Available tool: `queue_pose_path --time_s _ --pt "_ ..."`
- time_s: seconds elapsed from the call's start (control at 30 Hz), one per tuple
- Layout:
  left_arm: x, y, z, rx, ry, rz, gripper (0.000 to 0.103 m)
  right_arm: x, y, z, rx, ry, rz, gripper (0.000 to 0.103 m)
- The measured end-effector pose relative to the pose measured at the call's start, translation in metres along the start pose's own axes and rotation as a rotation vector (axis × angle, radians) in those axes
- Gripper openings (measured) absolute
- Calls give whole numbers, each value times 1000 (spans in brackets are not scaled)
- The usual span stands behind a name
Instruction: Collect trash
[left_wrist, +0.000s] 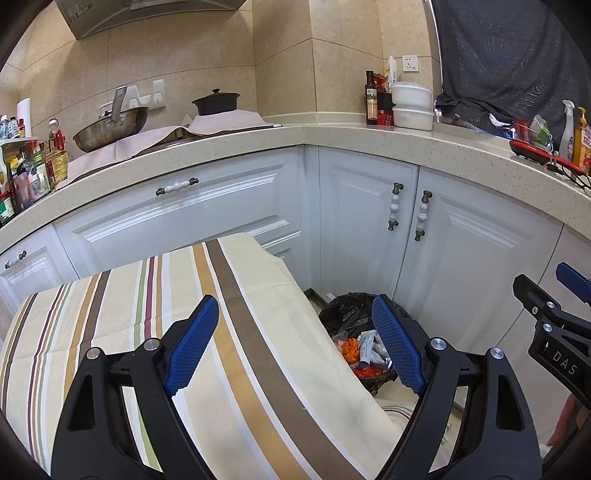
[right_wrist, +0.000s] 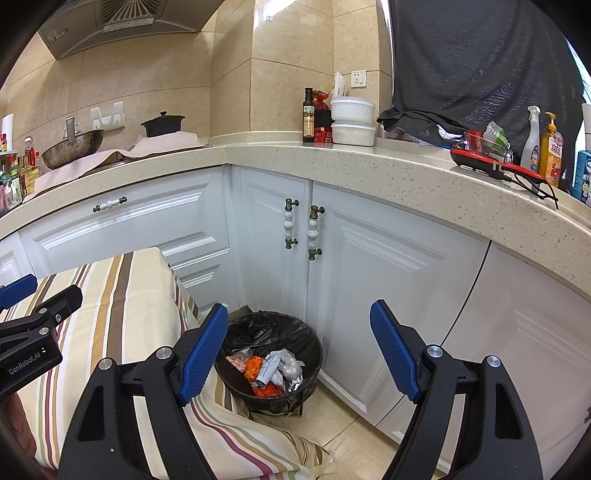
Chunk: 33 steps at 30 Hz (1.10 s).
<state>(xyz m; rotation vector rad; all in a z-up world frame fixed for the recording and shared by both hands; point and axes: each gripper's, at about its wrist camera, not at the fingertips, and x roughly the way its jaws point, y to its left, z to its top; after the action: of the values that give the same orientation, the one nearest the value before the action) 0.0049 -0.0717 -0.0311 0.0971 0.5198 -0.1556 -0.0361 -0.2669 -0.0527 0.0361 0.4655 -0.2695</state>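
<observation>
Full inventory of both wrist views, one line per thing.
Round bin with black liner: 1, black, floor at cabinet corner.
Crumpled wrappers: several, orange, white, silver, in the bin.
Striped cloth: 1, cream with brown stripes, draped beside bin.
Steel wok: 1, counter left.
Lidded black pot: 1, counter.
White lidded tubs: 2, stacked, counter corner.
Left gripper: fingers blue, open, empty.
Right gripper: fingers blue, open, empty.

I see the trash bin (right_wrist: 271, 363), round and lined with a black bag, standing upright on the floor in the cabinet corner, just beside the striped cloth; inside lie orange scraps (right_wrist: 253, 367), a white tube (right_wrist: 266, 371) and crumpled foil (right_wrist: 291, 369)
</observation>
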Motion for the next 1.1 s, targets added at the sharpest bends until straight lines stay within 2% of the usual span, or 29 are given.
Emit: queue_pose_path --time_s 0.4,0.7,0.93,1.1 --pt "2 0 -2 -6 8 1 83 1 1 0 -2 1 3 77" --pt "0 3 -2 -5 -10 7 91 3 4 1 -8 5 10 77" --pt "0 0 -2 7 -8 -22 98 5 6 1 -13 12 16 77" --pt "-4 2 -1 -1 -34 -27 98 6 7 0 -14 13 19 77"
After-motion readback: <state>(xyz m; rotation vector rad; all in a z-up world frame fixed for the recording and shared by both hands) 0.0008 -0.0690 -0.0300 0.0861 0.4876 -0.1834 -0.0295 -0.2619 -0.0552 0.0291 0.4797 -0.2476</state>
